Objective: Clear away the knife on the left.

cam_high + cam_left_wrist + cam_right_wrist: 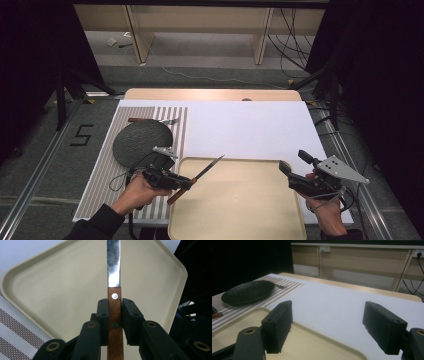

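1. The tray (pixel 240 210) is plain beige.
2. The placemat (pixel 105 165) has grey-brown and white stripes.
3. The plate (pixel 141 140) is black and textured.
4. The knife (pixel 114 277) has a silver blade and a reddish-brown wooden handle.
5. The tabletop (pixel 250 130) is covered in white.

A wooden table (pixel 212 94) carries a white sheet (pixel 250 130) that covers nearly all of its top, leaving a strip of bare wood along the far edge. On the left part lies a striped placemat (pixel 105 170). A dark round plate (pixel 142 142) rests on the placemat, and a second knife (pixel 152 120) lies on the mat just beyond the plate. A beige tray (pixel 240 200) sits at the near edge, its left rim touching the placemat.
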Motion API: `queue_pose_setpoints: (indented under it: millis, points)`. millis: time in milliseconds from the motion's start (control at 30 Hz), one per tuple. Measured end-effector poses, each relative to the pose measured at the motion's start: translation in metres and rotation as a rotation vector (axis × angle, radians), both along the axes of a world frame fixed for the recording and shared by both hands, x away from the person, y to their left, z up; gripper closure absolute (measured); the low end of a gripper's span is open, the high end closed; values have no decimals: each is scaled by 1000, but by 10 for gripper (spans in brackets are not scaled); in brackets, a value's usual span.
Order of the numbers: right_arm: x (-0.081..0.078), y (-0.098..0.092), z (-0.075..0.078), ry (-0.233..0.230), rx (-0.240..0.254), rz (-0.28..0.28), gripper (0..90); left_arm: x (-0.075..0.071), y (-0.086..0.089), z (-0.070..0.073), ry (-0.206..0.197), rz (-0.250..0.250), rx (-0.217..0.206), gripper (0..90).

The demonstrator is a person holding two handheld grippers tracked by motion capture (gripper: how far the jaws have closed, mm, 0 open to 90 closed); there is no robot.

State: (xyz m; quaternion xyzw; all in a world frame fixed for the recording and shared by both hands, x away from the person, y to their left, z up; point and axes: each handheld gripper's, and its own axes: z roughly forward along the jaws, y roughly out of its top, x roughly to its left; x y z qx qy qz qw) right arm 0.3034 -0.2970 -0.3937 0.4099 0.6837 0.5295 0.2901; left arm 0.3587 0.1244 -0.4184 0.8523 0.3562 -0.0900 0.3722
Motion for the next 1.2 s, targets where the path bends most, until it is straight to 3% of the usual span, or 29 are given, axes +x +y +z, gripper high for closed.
queue_pose_setpoints:
  millis: [133, 267, 433, 633, 767, 867, 1033, 1200]
  points:
    - [0, 0, 0, 2, -2, 0, 251, -3, -5, -4, 32, 4, -8, 766]
    - [0, 1, 0, -1, -6, 3, 252, -5, -10, -9, 39, 7, -2, 766]
    - [0, 1, 0, 2, -6, 6, 252, -9, -17, -19, 69, 7, 21, 766]
    - [0, 1, 0, 1, -7, 11, 253, -13, -26, -27, 94, 4, 78, 766]
    - [0, 1, 0, 5, -10, 9, 253, -13, -29, -32, 107, 0, 81, 766]
    - [0, 1, 0, 6, -11, 8, 254, -13, -32, -38, 112, -10, 127, 766]
    - [0, 2, 0, 3, -13, 11, 254, -14, -36, -46, 145, -20, 155, 765]
    - [0, 2, 0, 4, -13, 10, 255, -14, -36, -47, 137, -18, 184, 764]
